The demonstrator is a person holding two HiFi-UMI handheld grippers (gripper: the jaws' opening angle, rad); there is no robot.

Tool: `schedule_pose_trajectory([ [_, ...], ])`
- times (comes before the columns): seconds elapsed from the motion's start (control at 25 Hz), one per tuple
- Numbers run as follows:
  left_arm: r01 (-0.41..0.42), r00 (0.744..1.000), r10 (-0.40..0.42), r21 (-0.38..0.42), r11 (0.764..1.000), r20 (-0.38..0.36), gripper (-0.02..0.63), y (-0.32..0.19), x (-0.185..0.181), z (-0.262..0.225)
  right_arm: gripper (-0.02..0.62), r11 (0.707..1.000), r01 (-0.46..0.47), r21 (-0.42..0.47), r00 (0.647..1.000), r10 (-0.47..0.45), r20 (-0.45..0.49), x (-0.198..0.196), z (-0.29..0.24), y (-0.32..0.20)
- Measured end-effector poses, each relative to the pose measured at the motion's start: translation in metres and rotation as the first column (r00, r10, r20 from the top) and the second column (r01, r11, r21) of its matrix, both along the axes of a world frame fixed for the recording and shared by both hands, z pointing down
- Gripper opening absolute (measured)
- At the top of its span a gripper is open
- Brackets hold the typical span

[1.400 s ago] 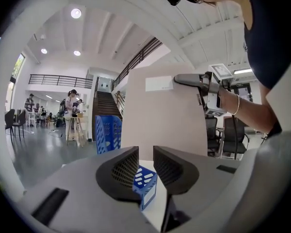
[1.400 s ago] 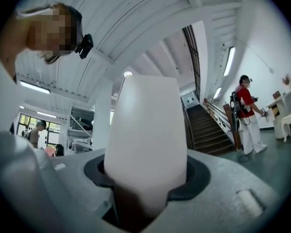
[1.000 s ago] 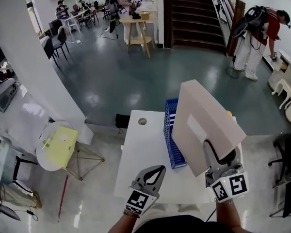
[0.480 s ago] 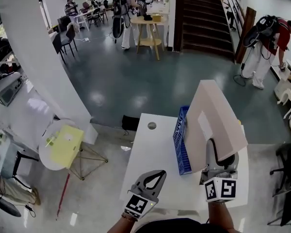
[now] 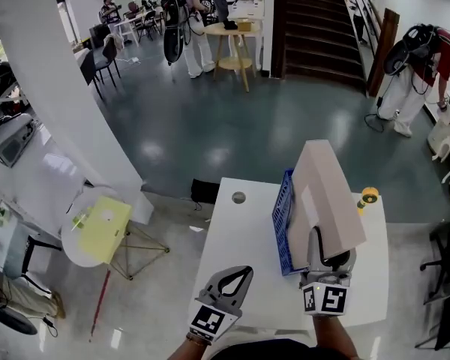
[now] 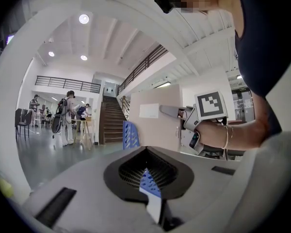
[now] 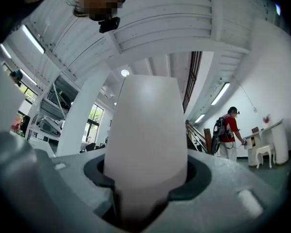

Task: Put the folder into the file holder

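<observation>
A thick beige folder [image 5: 326,193] with a white label is held up over the white table [image 5: 240,246], and my right gripper [image 5: 326,247] is shut on its near lower edge. The folder leans against the right side of the blue slatted file holder [image 5: 282,223]; whether its bottom is inside I cannot tell. In the right gripper view the folder [image 7: 145,140] fills the space between the jaws. The left gripper view shows the folder [image 6: 155,123], the file holder [image 6: 129,135] and the right gripper [image 6: 177,112] side on. My left gripper [image 5: 242,274] is shut and empty near the table's front edge.
A small yellow round thing [image 5: 370,196] lies at the table's far right. The table has a cable hole [image 5: 238,197] at the back left. Left of the table stand a round side table with a yellow sheet [image 5: 101,227] and a white pillar [image 5: 52,88]. People work in the background.
The right gripper has drawn the folder lower and nearer, more upright beside the file holder. The yellow thing has come into sight. The left gripper has stayed shut in place.
</observation>
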State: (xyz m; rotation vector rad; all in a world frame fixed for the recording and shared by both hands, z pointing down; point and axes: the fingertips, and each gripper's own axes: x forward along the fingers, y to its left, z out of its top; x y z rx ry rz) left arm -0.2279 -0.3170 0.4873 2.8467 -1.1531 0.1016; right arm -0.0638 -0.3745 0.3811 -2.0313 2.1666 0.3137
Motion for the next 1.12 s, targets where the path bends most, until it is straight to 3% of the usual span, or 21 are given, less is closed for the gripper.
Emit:
schedule_pose_trajectory([
  [0.28, -0.007, 1.0, 0.007, 0.002, 1.0, 0.02, -0.002, -0.001, 0.003, 0.001, 0.265, 0.999, -0.007, -0.044, 1.0, 0.006, -0.025, -0.007, 0.032, -0.009],
  [0.76, 0.029, 1.0, -0.029, 0.008, 1.0, 0.004, -0.002, 0.001, 0.004, -0.005, 0.288, 0.968, -0.009, -0.25, 1.0, 0.013, 0.013, -0.006, 0.109, -0.021],
  [0.96, 0.029, 1.0, -0.029, 0.004, 1.0, 0.005, -0.002, 0.008, 0.01, -0.004, 0.317, 0.98, 0.013, -0.198, 0.998, -0.026, -0.062, -0.012, 0.091, -0.013],
  [1.12, 0.028, 1.0, -0.028, 0.005, 1.0, -0.005, -0.002, 0.013, 0.015, -0.006, 0.334, 0.979, 0.044, -0.2, 0.998, -0.05, -0.026, -0.011, 0.079, -0.003],
])
